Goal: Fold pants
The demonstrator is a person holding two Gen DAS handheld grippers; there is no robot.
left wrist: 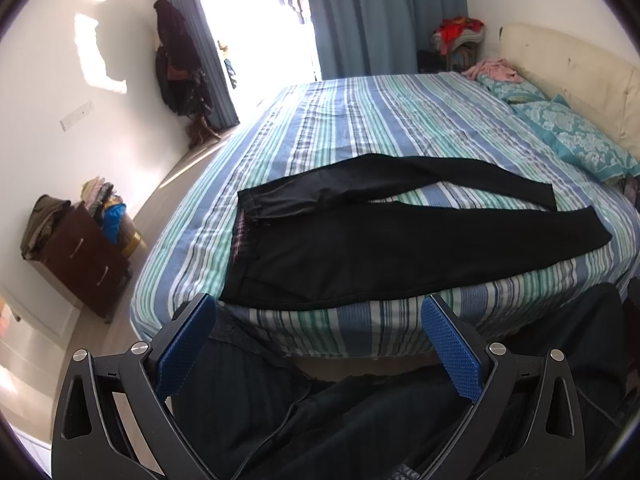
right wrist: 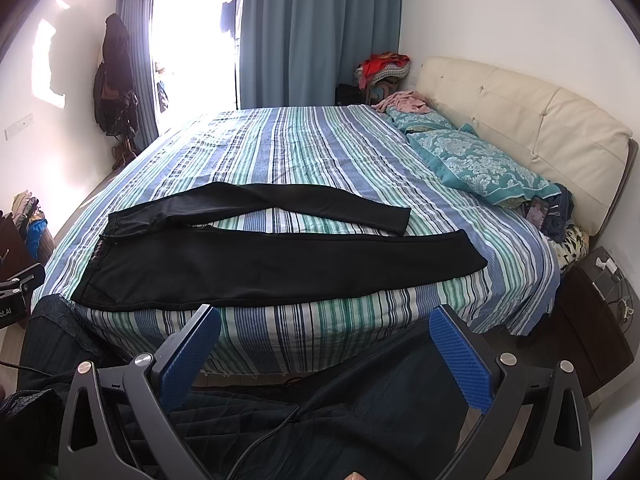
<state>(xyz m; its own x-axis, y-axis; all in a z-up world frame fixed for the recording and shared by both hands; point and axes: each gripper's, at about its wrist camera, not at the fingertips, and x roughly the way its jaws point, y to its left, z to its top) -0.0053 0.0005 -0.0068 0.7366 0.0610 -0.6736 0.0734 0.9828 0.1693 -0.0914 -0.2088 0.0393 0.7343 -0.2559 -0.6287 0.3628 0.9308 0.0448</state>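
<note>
The black pants (left wrist: 400,236) (right wrist: 256,264) lie flat near the front edge of the striped bed (left wrist: 360,120) (right wrist: 304,152), long axis running left to right across the frame, waistband at the left and both leg ends at the right. The left gripper (left wrist: 320,344) and right gripper (right wrist: 326,350) hold their blue-padded jaws spread wide, empty, short of the bed edge. Only the right wrist view shows the whole cream headboard (right wrist: 520,112) and a dark nightstand (right wrist: 592,312) at right; the left wrist view shows a brown dresser (left wrist: 80,260) at lower left
</note>
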